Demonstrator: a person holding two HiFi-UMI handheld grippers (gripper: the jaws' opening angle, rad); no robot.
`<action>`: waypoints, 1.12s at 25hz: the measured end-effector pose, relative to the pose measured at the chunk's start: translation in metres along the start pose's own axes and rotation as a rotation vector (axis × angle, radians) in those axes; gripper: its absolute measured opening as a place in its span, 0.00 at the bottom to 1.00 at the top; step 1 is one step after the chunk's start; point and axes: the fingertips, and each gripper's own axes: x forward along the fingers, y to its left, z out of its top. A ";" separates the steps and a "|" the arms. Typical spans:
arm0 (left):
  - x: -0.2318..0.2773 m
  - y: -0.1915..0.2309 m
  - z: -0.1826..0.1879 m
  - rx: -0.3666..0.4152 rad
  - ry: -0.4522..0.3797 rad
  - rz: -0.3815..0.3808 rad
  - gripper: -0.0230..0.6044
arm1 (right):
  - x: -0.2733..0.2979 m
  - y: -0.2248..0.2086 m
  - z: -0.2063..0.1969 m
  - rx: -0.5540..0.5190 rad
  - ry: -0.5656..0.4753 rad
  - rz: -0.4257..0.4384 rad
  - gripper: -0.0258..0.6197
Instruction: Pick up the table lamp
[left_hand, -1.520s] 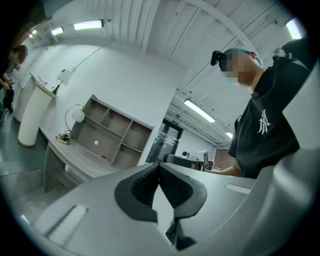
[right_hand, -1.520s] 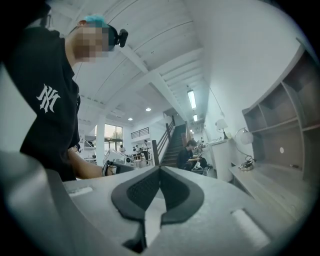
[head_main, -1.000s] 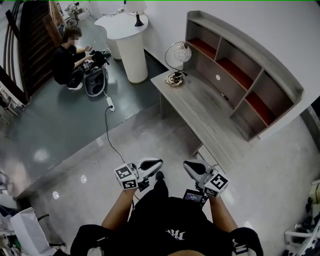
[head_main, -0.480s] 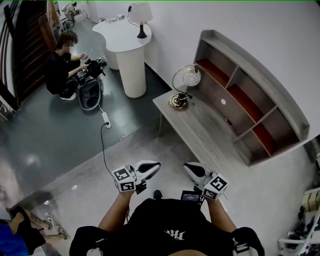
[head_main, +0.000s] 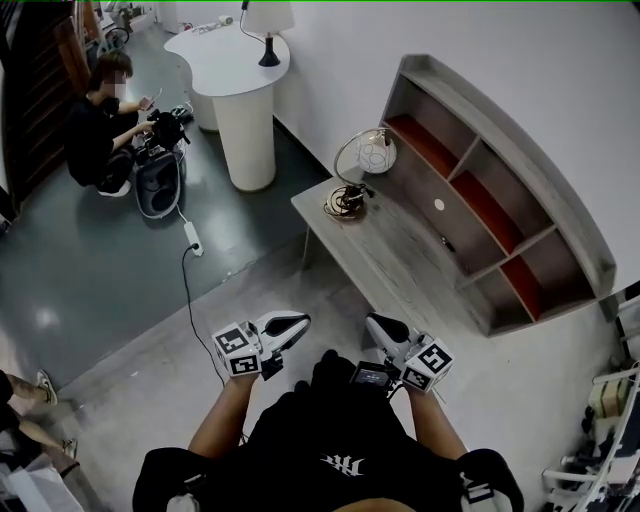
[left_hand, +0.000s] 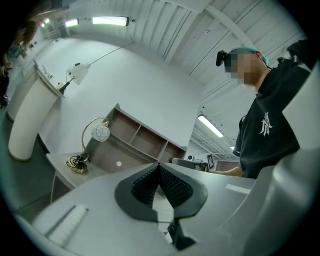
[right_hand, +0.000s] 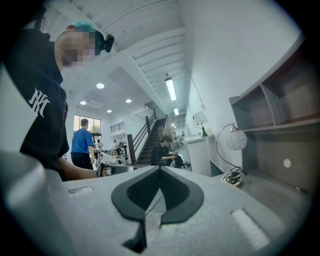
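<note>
With my left gripper (head_main: 298, 323) and right gripper (head_main: 380, 326) both pinched shut on nothing and well short of the desk (head_main: 420, 270), I'd close in on the table lamp (head_main: 376, 155) at its far corner (globe shade on a thin hoop), open one gripper wide, and take the low base rather than the hoop.

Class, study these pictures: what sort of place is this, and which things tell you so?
Probably an open studio or office hall: a wooden desk with cubby shelves, a globe table lamp on it, a white counter, and a staircase beyond.
</note>
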 end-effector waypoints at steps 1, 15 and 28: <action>0.004 0.004 0.003 0.001 0.005 0.000 0.02 | 0.004 -0.006 0.002 0.011 -0.008 0.002 0.04; 0.059 0.107 0.059 0.053 0.064 0.013 0.02 | 0.088 -0.115 0.027 0.024 -0.092 0.031 0.04; 0.144 0.242 0.116 0.141 0.231 0.099 0.02 | 0.149 -0.253 0.020 -0.004 -0.019 -0.067 0.07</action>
